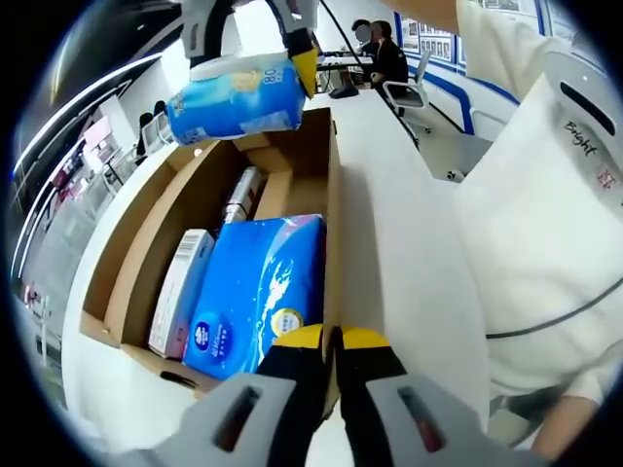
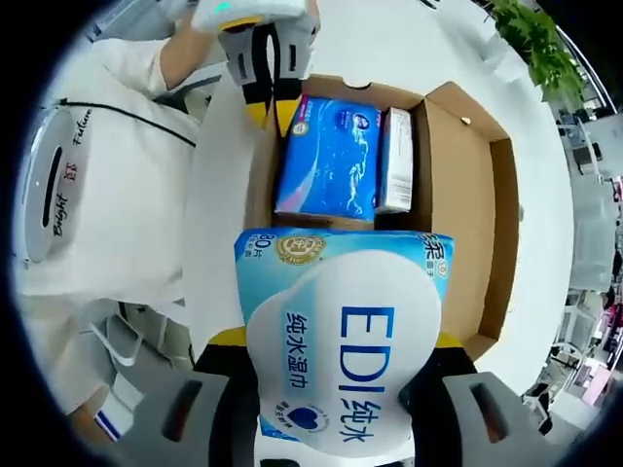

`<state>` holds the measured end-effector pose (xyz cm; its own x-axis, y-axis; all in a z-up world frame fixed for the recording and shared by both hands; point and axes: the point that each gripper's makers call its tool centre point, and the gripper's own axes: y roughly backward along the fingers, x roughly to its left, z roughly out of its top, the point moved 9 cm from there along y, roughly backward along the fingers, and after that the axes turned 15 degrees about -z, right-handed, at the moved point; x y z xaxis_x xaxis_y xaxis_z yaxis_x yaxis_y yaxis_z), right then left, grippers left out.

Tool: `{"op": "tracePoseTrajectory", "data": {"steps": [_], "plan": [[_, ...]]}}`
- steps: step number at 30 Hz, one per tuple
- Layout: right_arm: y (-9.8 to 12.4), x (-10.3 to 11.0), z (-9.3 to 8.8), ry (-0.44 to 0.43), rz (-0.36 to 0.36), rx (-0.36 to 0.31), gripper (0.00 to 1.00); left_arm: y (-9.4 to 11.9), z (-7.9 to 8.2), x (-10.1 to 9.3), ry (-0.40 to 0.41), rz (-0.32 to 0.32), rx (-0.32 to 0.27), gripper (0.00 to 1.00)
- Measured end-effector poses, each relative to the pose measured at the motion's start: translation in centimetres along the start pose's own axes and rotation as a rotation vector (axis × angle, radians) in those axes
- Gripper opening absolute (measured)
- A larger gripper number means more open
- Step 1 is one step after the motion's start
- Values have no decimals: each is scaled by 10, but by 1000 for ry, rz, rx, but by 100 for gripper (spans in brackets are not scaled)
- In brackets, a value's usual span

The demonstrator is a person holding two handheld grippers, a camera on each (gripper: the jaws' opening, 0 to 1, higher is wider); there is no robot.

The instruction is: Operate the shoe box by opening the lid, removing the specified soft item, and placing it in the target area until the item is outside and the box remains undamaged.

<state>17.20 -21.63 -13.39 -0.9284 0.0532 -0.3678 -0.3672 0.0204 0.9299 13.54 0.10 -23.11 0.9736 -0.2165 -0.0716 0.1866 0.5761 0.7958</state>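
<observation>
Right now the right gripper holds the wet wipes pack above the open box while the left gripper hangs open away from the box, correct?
Not quite: in the left gripper view the left gripper is shut on the cardboard box wall. The right gripper does hold the wet wipes pack above it.

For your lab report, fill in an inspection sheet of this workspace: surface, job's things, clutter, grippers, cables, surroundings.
Surface: white table, bare beside the box.
Job's things: open cardboard box; blue-and-white wipes pack lifted above it. Inside remain a blue soft pack, a flat white carton and a further silvery item, unclear.
Clutter: nothing seen.
Grippers: right gripper shut on the wipes pack; left gripper shut on the box's side wall.
Cables: black cable across the person's white clothing.
Surroundings: seated person at a desk, potted plant.
</observation>
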Motion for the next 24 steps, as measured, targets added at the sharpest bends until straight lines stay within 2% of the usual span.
{"op": "tracePoseTrajectory", "data": {"steps": [3, 6, 9, 10, 15, 17, 24], "plan": [[8, -8, -7, -6, -22, 6, 60, 0, 0, 0, 1, 0, 0, 3], [13, -10, -13, -32, -9, -1, 61, 0, 0, 0, 3, -2, 4, 3], [15, -11, -25, -21, 7, -16, 61, 0, 0, 0, 3, -1, 3, 3], [14, -12, -28, -44, 15, -12, 61, 0, 0, 0, 3, -2, 4, 3], [9, -11, -40, -37, -1, -7, 60, 0, 1, 0, 4, -1, 4, 3], [9, -12, -45, -72, 5, 8, 60, 0, 1, 0, 7, -2, 5, 3], [6, -10, -61, -56, -4, -7, 61, 0, 1, 0, 10, -4, 4, 3]]}}
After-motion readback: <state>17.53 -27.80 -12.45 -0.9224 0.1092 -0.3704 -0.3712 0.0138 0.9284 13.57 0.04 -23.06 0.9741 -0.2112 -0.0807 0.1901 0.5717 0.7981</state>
